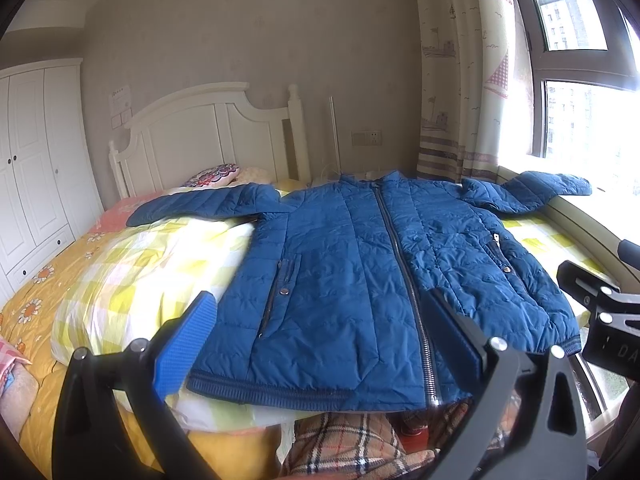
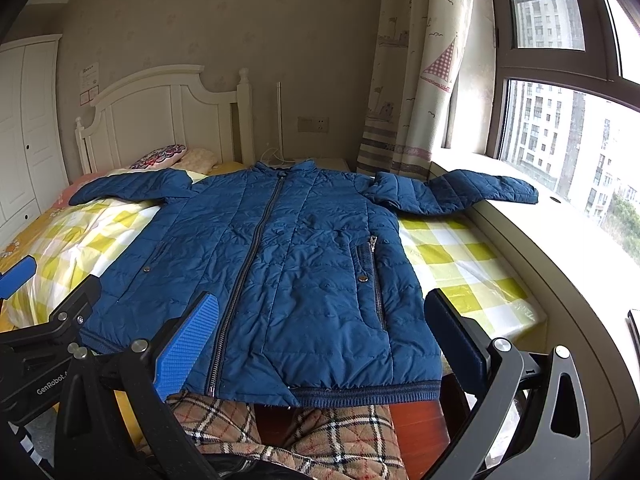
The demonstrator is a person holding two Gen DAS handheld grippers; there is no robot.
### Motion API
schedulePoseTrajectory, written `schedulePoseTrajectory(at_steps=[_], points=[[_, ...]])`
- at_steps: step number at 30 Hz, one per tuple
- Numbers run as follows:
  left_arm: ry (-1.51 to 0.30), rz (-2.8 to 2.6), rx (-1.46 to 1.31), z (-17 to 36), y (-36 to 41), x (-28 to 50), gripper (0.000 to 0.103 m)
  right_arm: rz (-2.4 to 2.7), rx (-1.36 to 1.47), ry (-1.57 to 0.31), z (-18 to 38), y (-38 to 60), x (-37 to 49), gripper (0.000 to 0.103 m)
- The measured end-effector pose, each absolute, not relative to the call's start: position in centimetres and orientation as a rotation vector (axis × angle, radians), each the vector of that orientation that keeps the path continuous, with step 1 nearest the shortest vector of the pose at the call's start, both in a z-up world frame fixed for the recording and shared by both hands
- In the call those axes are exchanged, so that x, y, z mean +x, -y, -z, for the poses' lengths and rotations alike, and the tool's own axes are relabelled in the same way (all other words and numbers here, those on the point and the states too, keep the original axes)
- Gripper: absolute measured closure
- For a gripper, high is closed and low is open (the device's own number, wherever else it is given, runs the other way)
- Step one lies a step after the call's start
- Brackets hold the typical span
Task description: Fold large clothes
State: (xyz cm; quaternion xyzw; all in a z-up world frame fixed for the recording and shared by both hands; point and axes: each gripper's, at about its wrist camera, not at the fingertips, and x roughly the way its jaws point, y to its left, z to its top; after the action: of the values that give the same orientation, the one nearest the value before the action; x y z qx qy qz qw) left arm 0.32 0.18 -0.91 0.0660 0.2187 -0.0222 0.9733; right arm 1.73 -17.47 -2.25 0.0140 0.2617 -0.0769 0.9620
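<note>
A blue quilted zip-up jacket (image 1: 352,280) lies flat, front up and zipped, on the bed, hem toward me and both sleeves spread out sideways. It fills the middle of the right wrist view (image 2: 288,264) too. Its right sleeve (image 2: 480,188) rests on the window sill. My left gripper (image 1: 320,336) is open and empty, hovering just above the hem. My right gripper (image 2: 320,336) is open and empty, also near the hem; its body shows at the right edge of the left wrist view (image 1: 600,312). The left gripper's body shows at the left of the right wrist view (image 2: 48,340).
The bed has a yellow-and-white checked cover (image 1: 132,276) and an orange flowered quilt (image 1: 40,292). A white headboard (image 1: 208,136), pillows (image 1: 212,176), a white wardrobe (image 1: 32,168), curtain (image 2: 412,80) and window sill (image 2: 560,240) surround it. Plaid-clad legs (image 2: 320,436) are below the hem.
</note>
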Motion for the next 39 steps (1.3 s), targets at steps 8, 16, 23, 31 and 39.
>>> schedulePoseTrajectory(at_steps=[8, 16, 23, 31, 39], points=[[-0.443, 0.046, 0.134, 0.81, -0.22, 0.41, 0.002, 0.153, 0.031, -0.535, 2.08, 17.65, 1.94, 0.004], [-0.443, 0.046, 0.134, 0.77, -0.25, 0.46, 0.002, 0.152, 0.031, -0.535, 2.11, 17.59, 1.92, 0.004], [-0.444, 0.046, 0.133, 0.76, -0.24, 0.46, 0.002, 0.15, 0.03, -0.536, 2.2, 17.5, 1.88, 0.004], [-0.444, 0.046, 0.134, 0.77, -0.24, 0.47, 0.002, 0.15, 0.03, -0.537, 2.24, 17.43, 1.82, 0.004], [-0.443, 0.046, 0.134, 0.76, -0.23, 0.46, 0.002, 0.149, 0.031, -0.539, 2.25, 17.49, 1.92, 0.004]])
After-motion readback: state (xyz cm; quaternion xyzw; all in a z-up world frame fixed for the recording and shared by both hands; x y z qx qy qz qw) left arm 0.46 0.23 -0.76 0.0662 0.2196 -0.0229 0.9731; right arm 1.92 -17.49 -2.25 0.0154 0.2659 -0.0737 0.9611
